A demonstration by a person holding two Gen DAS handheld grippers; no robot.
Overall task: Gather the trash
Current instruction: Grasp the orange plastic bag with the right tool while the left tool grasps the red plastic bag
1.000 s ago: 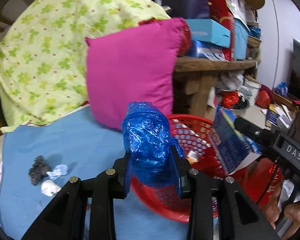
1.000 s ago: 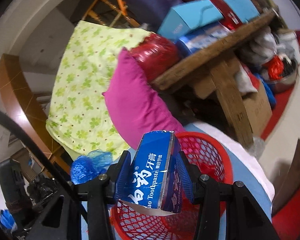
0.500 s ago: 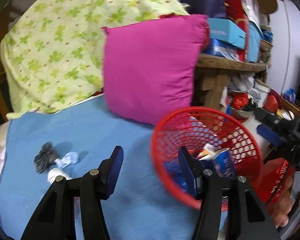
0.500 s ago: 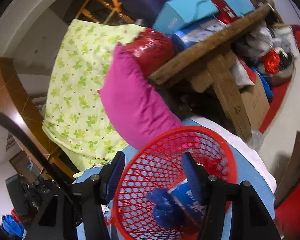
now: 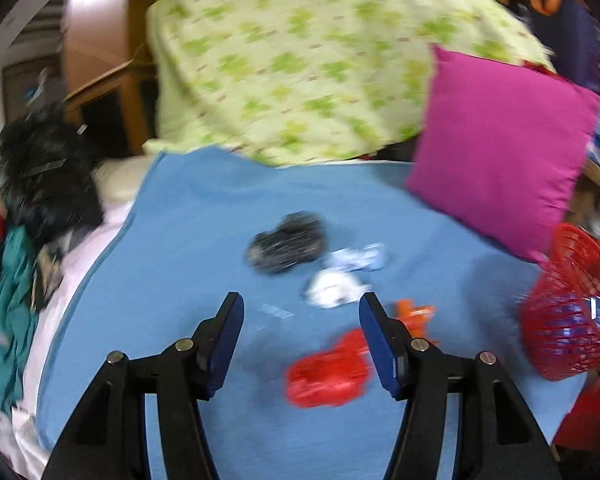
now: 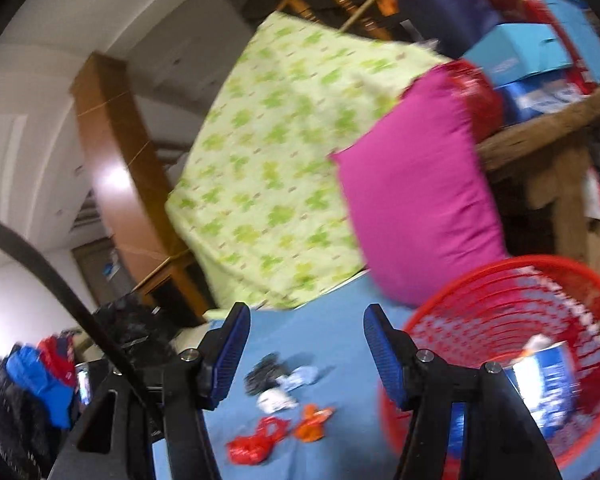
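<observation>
Left wrist view: the left claw (image 5: 301, 338), jaws just opened further, gapes empty over a red wrapper (image 5: 329, 370) on the blue bed cover (image 5: 188, 248); white (image 5: 332, 289) and black scraps (image 5: 286, 242) lie beyond. Right claw (image 6: 304, 350) gapes empty beside the red basket (image 6: 512, 344), which holds a blue box (image 6: 550, 380)

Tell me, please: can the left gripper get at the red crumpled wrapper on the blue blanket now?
Probably yes. The left gripper is open and empty, the red crumpled wrapper lies just below its fingertips on the blue blanket, and nothing covers it.
</observation>
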